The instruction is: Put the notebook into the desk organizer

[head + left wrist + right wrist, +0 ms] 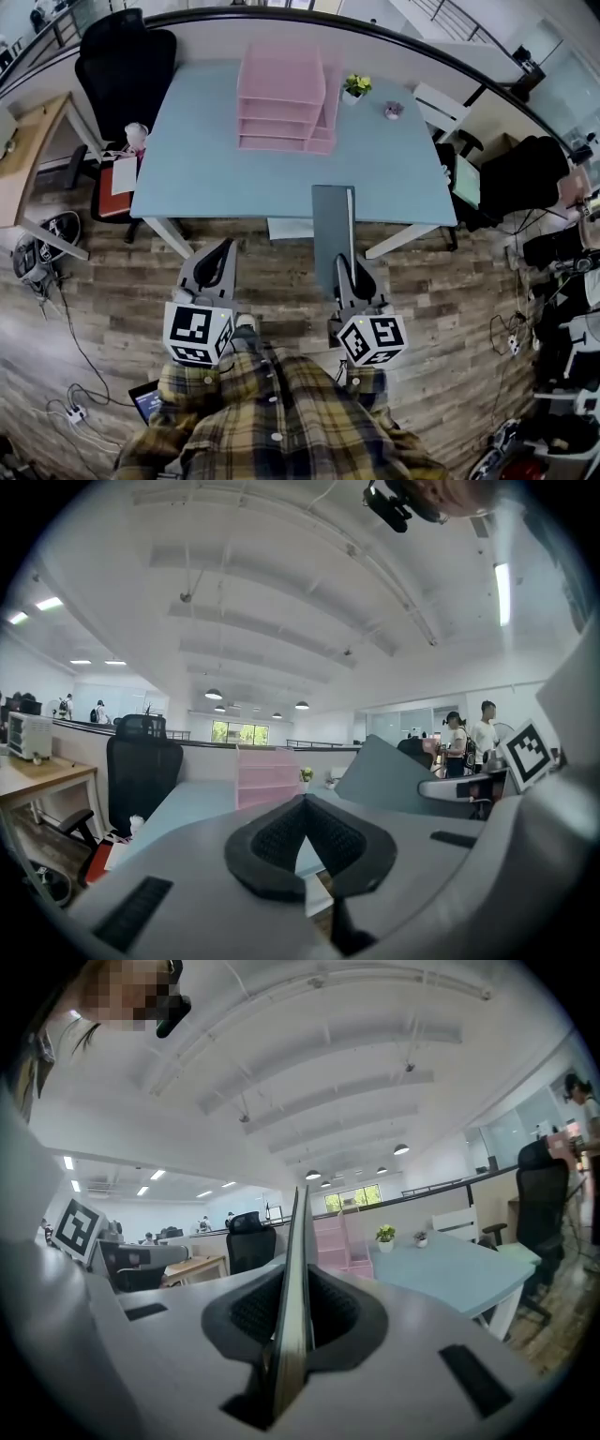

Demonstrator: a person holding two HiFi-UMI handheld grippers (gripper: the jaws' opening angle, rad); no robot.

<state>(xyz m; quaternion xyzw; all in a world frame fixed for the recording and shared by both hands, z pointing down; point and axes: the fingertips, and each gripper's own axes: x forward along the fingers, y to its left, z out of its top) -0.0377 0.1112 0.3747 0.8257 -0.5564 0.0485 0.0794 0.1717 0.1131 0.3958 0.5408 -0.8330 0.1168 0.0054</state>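
The right tongs [345,265] were clenched on the grey notebook [330,230], which stood on edge between the pads and jutted forward toward the near edge of the pale blue bench [206,159]. The left tongs [223,249] were closed with nothing between them, held level beside the right ones over the wooden floor [112,281]. The pink desk organizer [281,98] sat at the far side of the bench, well apart from the notebook, with a small potted plant [356,86] just beside it.
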